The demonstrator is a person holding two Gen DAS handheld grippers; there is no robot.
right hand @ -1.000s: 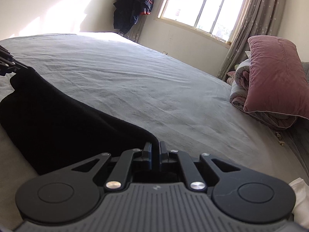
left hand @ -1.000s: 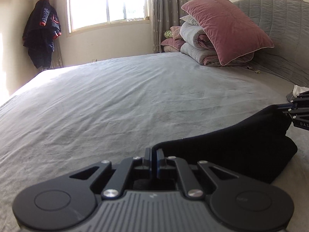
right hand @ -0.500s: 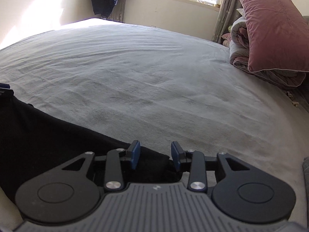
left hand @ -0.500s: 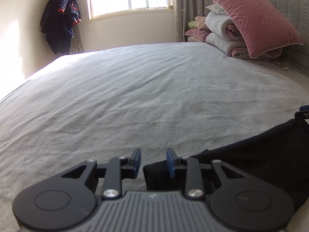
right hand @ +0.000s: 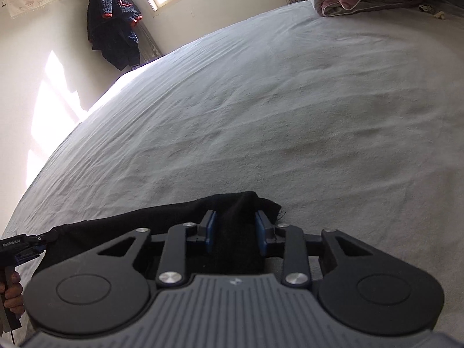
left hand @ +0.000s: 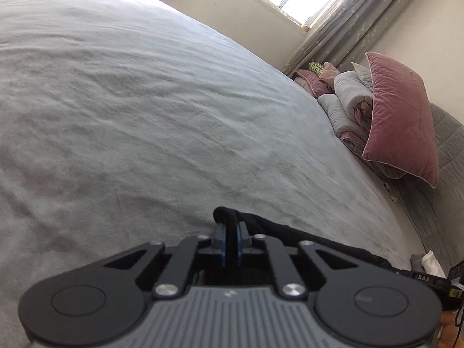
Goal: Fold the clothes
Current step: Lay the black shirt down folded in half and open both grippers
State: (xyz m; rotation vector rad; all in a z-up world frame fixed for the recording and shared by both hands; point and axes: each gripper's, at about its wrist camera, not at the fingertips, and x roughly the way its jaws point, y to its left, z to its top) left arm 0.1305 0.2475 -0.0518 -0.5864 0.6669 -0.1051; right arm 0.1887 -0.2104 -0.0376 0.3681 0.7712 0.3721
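With both corners of the black garment [right hand: 162,226] being re-pinched on the bed [right hand: 290,116], this looks like the regrasp before a fold. Left gripper [left hand: 230,240] closing, cloth clamped; right gripper [right hand: 235,233] closing, pads still apart round cloth. Next: lift together, edge taut.

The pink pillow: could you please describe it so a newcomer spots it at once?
Look across the grey bed toward the curtain. The pink pillow leans against the folded quilts there, the biggest piece, velvety with pale piping.
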